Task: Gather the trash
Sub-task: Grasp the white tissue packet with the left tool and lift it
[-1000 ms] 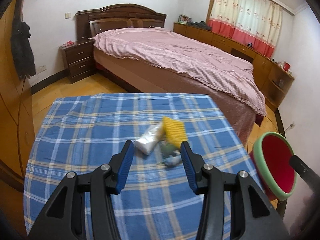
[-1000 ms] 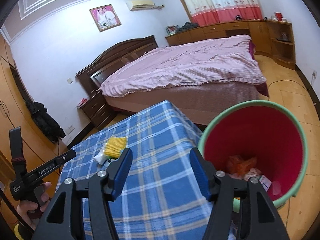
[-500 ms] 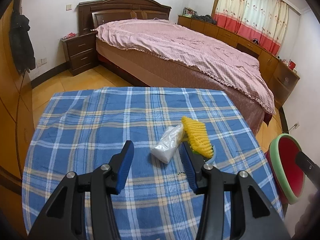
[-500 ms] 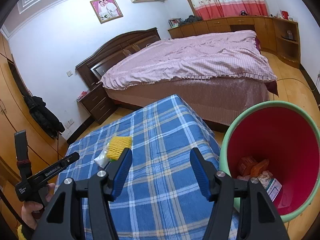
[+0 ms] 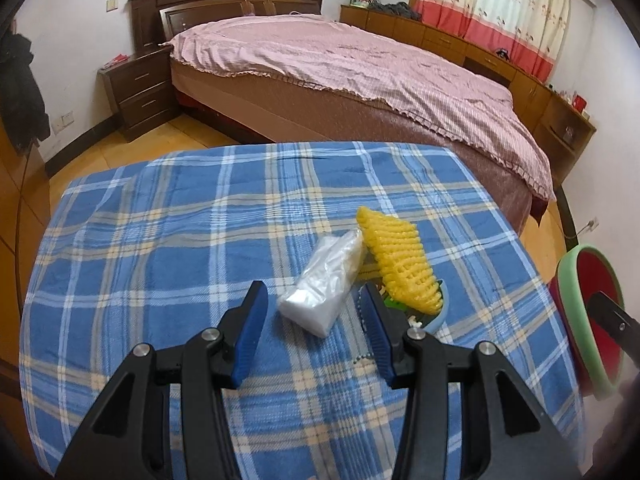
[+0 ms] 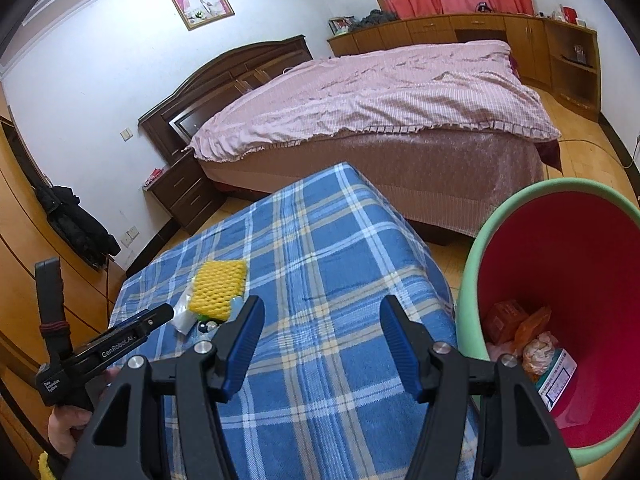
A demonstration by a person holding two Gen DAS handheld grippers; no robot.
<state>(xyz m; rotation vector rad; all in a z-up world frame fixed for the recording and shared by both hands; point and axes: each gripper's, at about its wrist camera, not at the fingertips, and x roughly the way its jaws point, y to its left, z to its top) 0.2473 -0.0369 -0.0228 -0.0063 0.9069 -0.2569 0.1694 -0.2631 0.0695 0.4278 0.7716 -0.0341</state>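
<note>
The left claw (image 5: 310, 312), apart, is aimed at the bag (image 5: 322, 282); closure comes next (contact seems absent). The right claw (image 6: 320, 330) is held apart, empty.

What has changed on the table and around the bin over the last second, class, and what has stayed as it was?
The left gripper has moved in on the trash: the plastic bag now lies between its open fingers, the yellow net just right of them. Nothing has been gripped. The right gripper shifted slightly, staying open and empty beside the bin. Bag, net and the bin's contents lie as before.
</note>
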